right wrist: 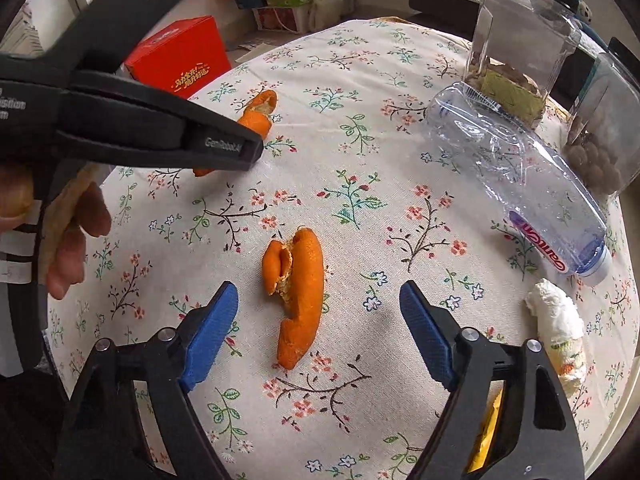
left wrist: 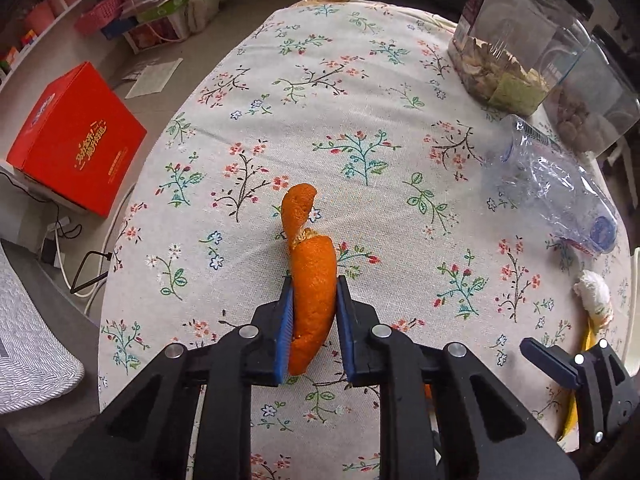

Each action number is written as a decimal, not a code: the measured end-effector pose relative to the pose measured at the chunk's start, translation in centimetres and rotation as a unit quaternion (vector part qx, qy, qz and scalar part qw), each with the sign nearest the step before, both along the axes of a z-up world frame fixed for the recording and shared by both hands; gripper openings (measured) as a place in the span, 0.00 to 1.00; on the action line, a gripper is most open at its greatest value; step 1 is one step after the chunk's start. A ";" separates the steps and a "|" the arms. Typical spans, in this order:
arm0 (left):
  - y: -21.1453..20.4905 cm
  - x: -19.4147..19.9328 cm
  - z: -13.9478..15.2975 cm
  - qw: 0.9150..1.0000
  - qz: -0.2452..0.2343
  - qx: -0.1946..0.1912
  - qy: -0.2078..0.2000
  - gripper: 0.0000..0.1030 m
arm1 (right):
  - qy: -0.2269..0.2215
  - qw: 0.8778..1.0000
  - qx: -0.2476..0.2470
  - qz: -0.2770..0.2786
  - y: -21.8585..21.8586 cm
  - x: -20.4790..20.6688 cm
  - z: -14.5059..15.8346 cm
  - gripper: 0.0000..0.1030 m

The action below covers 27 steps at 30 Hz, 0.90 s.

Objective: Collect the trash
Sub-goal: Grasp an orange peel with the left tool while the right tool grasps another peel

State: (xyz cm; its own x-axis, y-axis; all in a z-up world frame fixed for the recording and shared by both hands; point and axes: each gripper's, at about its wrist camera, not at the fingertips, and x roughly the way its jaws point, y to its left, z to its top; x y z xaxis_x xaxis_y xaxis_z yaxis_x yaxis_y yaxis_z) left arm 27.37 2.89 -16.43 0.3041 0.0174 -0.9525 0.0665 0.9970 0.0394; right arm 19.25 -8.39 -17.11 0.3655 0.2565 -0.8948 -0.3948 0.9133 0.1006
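Note:
One orange peel [left wrist: 314,300] stands curled on the floral tablecloth [left wrist: 360,80], and my left gripper [left wrist: 315,284] is shut on its lower part, blue pads pressing both sides. From the right wrist view the same gripper [right wrist: 252,156] comes in from the upper left over that peel [right wrist: 260,116], held by a person's hand [right wrist: 76,240]. A second orange peel [right wrist: 300,292] lies flat between the fingers of my right gripper [right wrist: 318,286], which is open, its pads well clear of the peel. The right gripper [left wrist: 560,368] also shows at the left view's lower right.
A crushed clear plastic bottle [right wrist: 520,172] lies at the right, with a crumpled tissue wad [right wrist: 556,320] near it and something yellow [right wrist: 486,440] under the right finger. Clear storage containers [right wrist: 516,40] stand at the back right. A red box [left wrist: 76,136] sits beside the table.

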 end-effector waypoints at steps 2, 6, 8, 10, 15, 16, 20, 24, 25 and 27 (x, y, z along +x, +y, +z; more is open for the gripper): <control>0.4 -0.2 1.1 1.000 0.002 -0.006 -0.012 0.19 | 0.006 1.000 -0.008 0.002 0.8 0.3 -0.6 0.62; 0.9 -0.5 3.1 0.999 0.006 -0.010 -0.037 0.19 | -0.009 1.000 -0.008 0.014 1.6 0.1 -0.3 0.29; 1.0 -0.7 3.8 0.999 0.010 -0.013 -0.046 0.19 | -0.004 1.000 -0.002 0.010 1.8 0.2 0.1 0.19; 1.0 -0.8 4.4 0.998 0.015 -0.018 -0.054 0.19 | -0.003 1.000 0.002 0.001 1.4 0.2 0.5 0.18; 0.8 -1.4 6.8 0.995 0.019 -0.038 -0.087 0.19 | -0.027 0.999 0.018 -0.027 0.1 0.4 2.9 0.17; 0.9 -1.4 7.2 0.994 0.020 -0.046 -0.095 0.19 | -0.036 0.999 0.023 -0.033 -0.2 0.5 3.6 0.17; 0.4 -2.2 9.6 0.989 0.023 -0.070 -0.128 0.19 | -0.081 0.994 0.041 -0.062 -2.1 0.9 6.6 0.17; -0.5 -3.2 11.7 0.982 0.027 -0.080 -0.167 0.19 | -0.124 0.986 0.057 -0.100 -4.3 0.8 9.3 0.17; -0.7 -3.5 12.2 0.981 0.028 -0.080 -0.177 0.19 | -0.136 0.983 0.056 -0.110 -4.8 0.6 9.8 0.17; -1.3 -4.3 13.0 0.977 0.029 -0.076 -0.198 0.20 | -0.160 0.978 0.050 -0.128 -5.8 0.3 10.8 0.17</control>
State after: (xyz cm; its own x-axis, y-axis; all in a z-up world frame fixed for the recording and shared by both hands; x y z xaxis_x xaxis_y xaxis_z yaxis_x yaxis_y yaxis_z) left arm 23.10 1.61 -3.43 0.6523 -0.0867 -0.7530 0.0185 0.9950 -0.0986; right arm 19.58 -14.14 -6.34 0.6859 0.1994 -0.6998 -0.1794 0.9784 0.1029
